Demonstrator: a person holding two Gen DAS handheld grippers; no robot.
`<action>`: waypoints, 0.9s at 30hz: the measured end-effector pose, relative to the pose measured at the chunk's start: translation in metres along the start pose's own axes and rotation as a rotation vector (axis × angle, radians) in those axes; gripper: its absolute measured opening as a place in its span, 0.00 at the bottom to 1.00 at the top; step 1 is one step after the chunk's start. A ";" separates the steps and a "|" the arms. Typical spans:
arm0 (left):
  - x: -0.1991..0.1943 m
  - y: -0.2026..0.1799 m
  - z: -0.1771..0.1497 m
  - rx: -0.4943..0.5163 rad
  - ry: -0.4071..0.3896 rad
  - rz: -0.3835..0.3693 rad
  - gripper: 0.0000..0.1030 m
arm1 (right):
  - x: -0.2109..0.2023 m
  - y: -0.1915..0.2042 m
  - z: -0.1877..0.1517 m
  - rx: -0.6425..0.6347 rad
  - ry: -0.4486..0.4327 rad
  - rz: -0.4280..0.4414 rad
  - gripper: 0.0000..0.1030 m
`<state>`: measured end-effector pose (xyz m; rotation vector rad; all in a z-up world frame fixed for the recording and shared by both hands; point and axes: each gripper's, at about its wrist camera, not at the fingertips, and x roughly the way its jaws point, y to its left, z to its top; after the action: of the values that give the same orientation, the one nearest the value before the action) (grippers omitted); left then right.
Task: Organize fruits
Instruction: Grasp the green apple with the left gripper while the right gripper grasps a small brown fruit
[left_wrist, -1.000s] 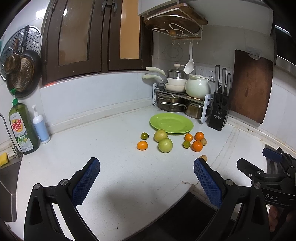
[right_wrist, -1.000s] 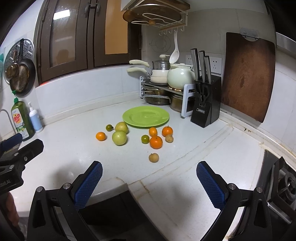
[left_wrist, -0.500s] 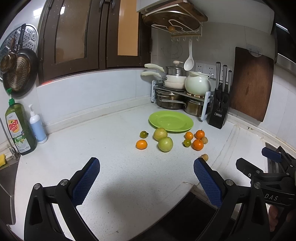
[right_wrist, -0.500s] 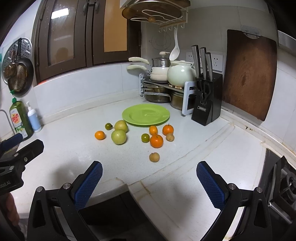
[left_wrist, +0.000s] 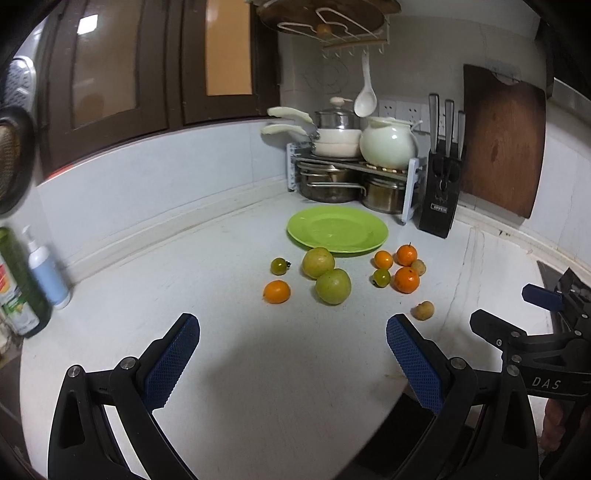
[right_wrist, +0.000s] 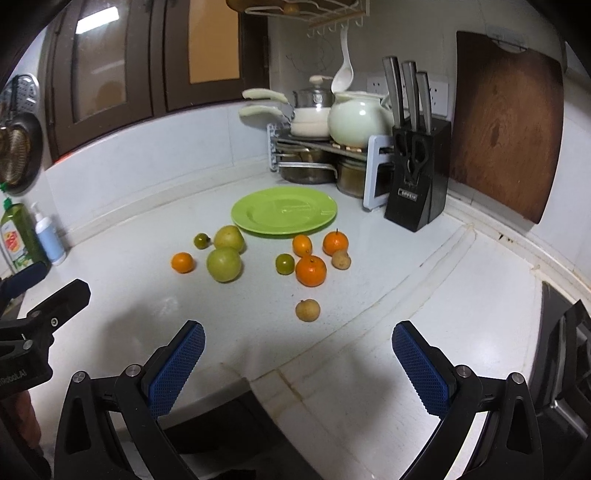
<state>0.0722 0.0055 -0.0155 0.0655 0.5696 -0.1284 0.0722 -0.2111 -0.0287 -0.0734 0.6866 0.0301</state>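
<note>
A green plate (left_wrist: 338, 229) (right_wrist: 284, 210) lies empty on the white counter. In front of it lie loose fruits: two green apples (left_wrist: 333, 286) (right_wrist: 224, 264), several oranges (left_wrist: 406, 279) (right_wrist: 311, 270), two small green fruits (left_wrist: 279, 266) (right_wrist: 284, 263) and two small brown fruits (left_wrist: 423, 310) (right_wrist: 307, 309). My left gripper (left_wrist: 291, 354) is open and empty, short of the fruits. My right gripper (right_wrist: 297, 356) is open and empty, just short of the near brown fruit.
A pot rack (left_wrist: 351, 173) with pans and a white teapot, a black knife block (right_wrist: 417, 177) and a wooden cutting board (right_wrist: 506, 125) stand behind the plate. Soap bottles (left_wrist: 44, 273) stand at the left. A stove edge (right_wrist: 565, 332) is at the right.
Both grippers have moved forward toward the fruits, which now look larger and closer. Both stay open and empty.
</note>
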 end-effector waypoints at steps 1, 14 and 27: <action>0.006 0.001 0.002 0.009 0.001 -0.008 1.00 | 0.006 0.000 0.002 0.005 0.008 -0.007 0.99; 0.087 0.002 0.019 0.104 0.028 -0.149 0.95 | 0.067 0.002 0.011 0.143 0.114 -0.045 0.88; 0.150 -0.012 0.023 0.080 0.119 -0.230 0.77 | 0.111 -0.001 0.008 0.179 0.185 0.010 0.66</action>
<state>0.2082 -0.0243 -0.0777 0.0853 0.6899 -0.3729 0.1630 -0.2108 -0.0924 0.1008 0.8714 -0.0289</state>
